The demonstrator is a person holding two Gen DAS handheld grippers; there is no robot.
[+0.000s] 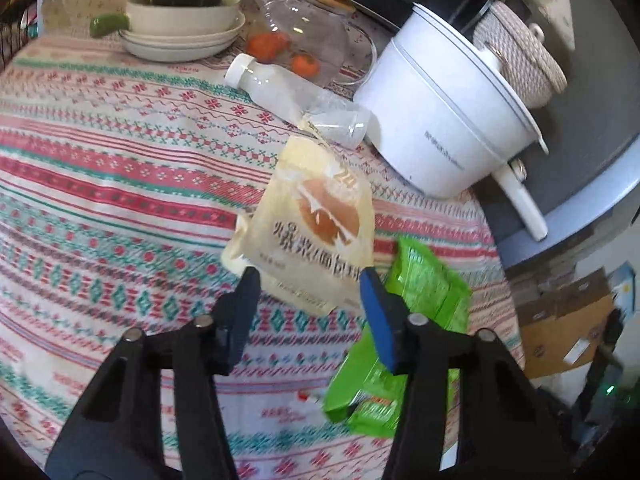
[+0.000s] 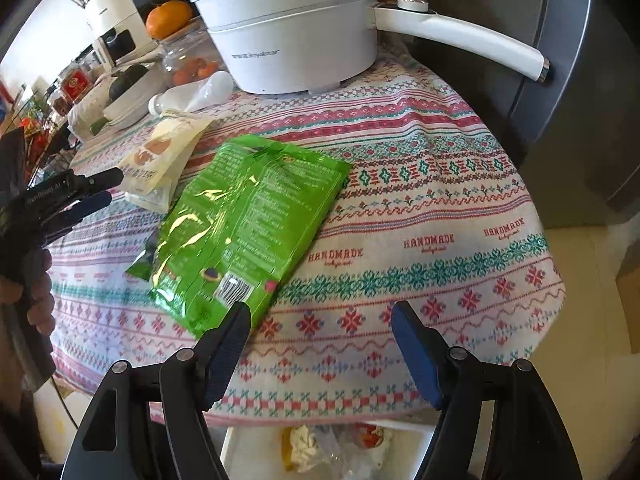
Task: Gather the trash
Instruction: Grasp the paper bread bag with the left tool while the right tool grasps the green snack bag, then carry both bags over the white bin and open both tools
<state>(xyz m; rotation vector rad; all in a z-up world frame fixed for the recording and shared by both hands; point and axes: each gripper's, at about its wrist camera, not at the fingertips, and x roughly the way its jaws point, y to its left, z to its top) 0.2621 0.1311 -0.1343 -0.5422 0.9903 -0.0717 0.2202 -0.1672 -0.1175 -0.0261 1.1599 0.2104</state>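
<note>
Both grippers, L (image 1: 310, 284) & R (image 2: 320, 316), are hovering w/ fingers spread, empty; cream wrapper (image 1: 316, 220) & green bag (image 2: 248, 216) lying on desk (image 2: 420, 208); next: pinch, drop into bin (image 2: 240, 452) below.

Occlusions / cutoffs

Green wrapper (image 1: 404, 312) partly behind the left gripper's finger (image 1: 380, 320); white bin (image 2: 332, 454) under the table's near edge cut by frame bottom, contents blurred.

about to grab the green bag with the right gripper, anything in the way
Nothing visible. The right gripper is open just beyond the near corner of the green bag, with only bare tablecloth between its fingers.
</note>
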